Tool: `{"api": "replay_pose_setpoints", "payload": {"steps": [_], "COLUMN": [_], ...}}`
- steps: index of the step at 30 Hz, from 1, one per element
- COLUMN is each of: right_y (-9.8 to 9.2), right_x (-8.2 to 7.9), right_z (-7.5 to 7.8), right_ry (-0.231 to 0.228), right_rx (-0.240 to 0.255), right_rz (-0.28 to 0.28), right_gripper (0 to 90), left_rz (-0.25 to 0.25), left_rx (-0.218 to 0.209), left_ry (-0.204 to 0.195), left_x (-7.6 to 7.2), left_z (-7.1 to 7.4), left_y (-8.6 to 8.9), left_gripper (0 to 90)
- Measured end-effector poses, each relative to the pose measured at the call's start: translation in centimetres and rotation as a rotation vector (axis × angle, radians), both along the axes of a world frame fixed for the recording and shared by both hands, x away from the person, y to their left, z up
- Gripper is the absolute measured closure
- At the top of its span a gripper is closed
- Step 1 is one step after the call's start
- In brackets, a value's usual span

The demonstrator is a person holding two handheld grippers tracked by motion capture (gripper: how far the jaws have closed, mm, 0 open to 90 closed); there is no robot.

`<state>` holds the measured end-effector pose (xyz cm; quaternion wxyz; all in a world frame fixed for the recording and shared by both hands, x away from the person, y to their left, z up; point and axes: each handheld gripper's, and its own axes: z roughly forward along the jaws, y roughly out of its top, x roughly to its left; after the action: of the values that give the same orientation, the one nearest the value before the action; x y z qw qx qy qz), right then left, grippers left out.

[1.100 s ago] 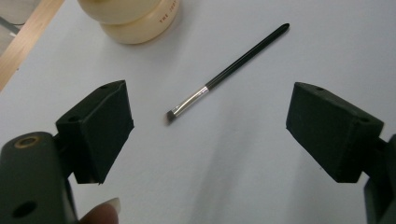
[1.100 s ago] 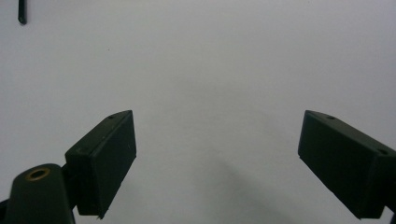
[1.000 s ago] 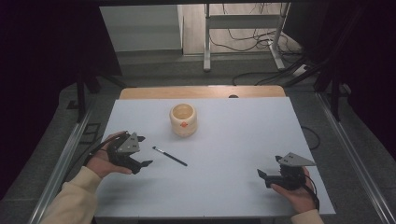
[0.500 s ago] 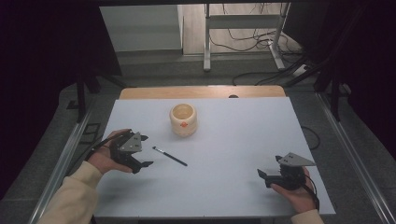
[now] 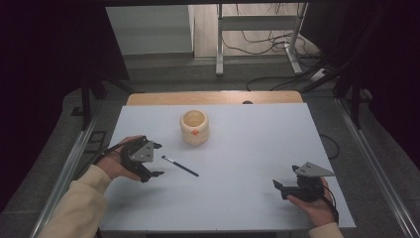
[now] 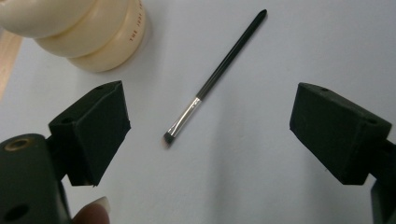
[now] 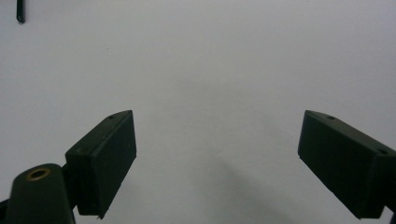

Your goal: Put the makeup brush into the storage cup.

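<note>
A thin black makeup brush (image 5: 180, 166) with a silver ferrule lies flat on the white table, its bristle end toward my left gripper (image 5: 157, 159). That gripper is open just left of the brush, which lies ahead between its two pads (image 6: 212, 81) without touching them. A cream ribbed pot (image 5: 194, 127) with an orange dot stands upright behind the brush, also at the top left of the left gripper view (image 6: 79, 28). My right gripper (image 5: 278, 187) rests open near the front right of the table, nothing between its pads (image 7: 102, 158).
The white tabletop (image 5: 257, 144) has a wooden strip (image 5: 213, 97) along its far edge. Metal rails (image 5: 69, 163) run down both sides of the table. Cables and a stand's legs (image 5: 257, 39) lie on the floor beyond.
My left gripper has crept slightly right toward the brush. The right gripper, brush and pot have stayed put.
</note>
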<state>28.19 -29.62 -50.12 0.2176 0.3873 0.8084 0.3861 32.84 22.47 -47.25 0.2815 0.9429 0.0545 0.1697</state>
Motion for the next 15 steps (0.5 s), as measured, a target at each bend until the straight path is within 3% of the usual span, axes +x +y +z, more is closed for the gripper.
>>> {"api": "replay_pose_setpoints", "payload": {"steps": [15], "right_y": [0.0], "right_x": [0.0], "right_z": [0.0], "right_ry": [0.002], "right_rx": [0.002], "right_rz": [0.001], "right_gripper": [11.6], "left_rz": [-0.080], "left_rx": [0.041], "left_ry": [0.036], "left_x": [1.6], "left_z": [-0.7], "left_y": [-1.0], "left_gripper": [13.9]}}
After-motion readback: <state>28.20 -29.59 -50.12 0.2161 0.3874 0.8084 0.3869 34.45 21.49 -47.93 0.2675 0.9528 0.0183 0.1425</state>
